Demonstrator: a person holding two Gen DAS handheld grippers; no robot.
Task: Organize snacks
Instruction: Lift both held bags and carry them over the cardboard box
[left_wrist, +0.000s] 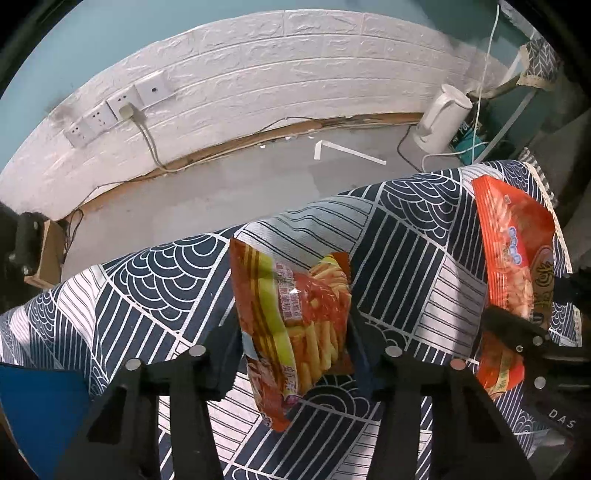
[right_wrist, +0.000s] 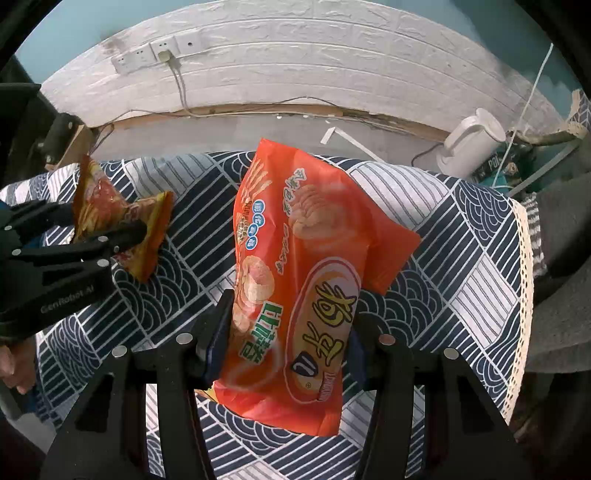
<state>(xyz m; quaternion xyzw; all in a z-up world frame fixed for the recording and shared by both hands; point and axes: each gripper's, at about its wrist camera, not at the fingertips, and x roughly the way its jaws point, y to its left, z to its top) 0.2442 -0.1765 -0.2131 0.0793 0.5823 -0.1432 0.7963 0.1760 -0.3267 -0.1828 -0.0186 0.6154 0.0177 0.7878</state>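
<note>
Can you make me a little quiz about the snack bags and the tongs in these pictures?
1. True or false: the left tongs grip the fries bag.
2. What is the main colour of the chip bag in the right tongs? A) orange B) blue C) green
3. Fill in: under both bags lies a patterned ____.

Key:
1. True. Its fingers close on the bag's two sides.
2. A, orange.
3. Tablecloth, dark blue and white.
</note>
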